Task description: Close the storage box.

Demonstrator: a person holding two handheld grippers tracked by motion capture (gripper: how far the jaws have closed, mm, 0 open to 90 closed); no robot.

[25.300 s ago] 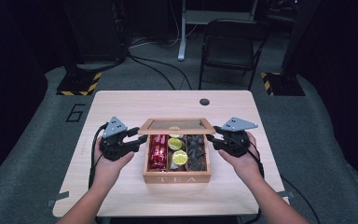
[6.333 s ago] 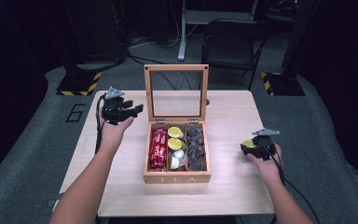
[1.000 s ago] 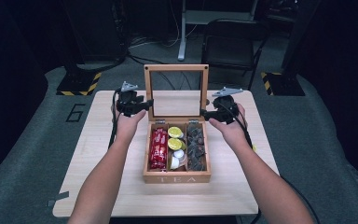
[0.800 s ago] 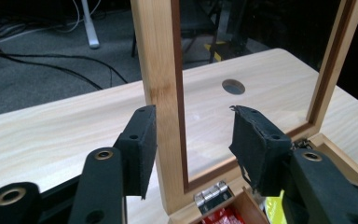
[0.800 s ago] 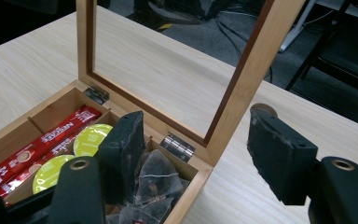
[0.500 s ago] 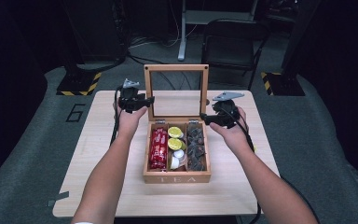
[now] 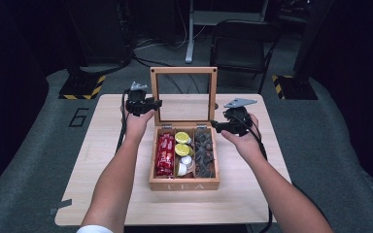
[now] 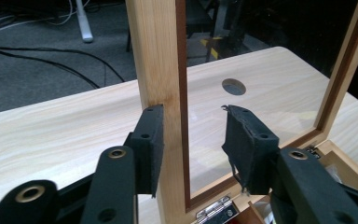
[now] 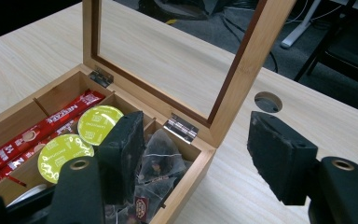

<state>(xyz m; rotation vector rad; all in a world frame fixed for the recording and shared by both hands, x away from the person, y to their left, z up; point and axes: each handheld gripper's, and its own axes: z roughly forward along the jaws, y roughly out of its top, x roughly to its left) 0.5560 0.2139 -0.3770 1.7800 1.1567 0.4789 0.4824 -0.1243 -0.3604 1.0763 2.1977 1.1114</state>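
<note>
Seen from the high view, a wooden tea box [image 7: 184, 183] sits mid-table [image 7: 107, 194] with its glass-paned lid [image 7: 183, 72] standing upright; the left gripper [image 7: 151, 103] is at the lid's left frame post and the right gripper [image 7: 217, 125] hovers at the box's right rear corner, though both sets of jaws are too small here to read. Red sachets [image 7: 165, 154], yellow-green capsules [image 7: 182, 143] and dark tea bags [image 7: 205, 151] fill the three compartments; the person's forearms are cut off at the bottom edge. In the left gripper view, the left gripper [image 8: 193, 140] straddles the lid's post [image 8: 161, 60]: its jaws have just been closing, one pad pressed flat on the wood's outer face, the other still off the glass, so the post is not yet clamped. The box below is cropped to a hinge [image 8: 216, 207]. In the right gripper view, the right gripper [image 9: 200, 154] stands open and empty above the box's corner [image 9: 200, 161], its near jaw hiding part of the tea bags [image 9: 161, 161]; the sachets [image 9: 42, 128] run off the frame's left side.
</note>
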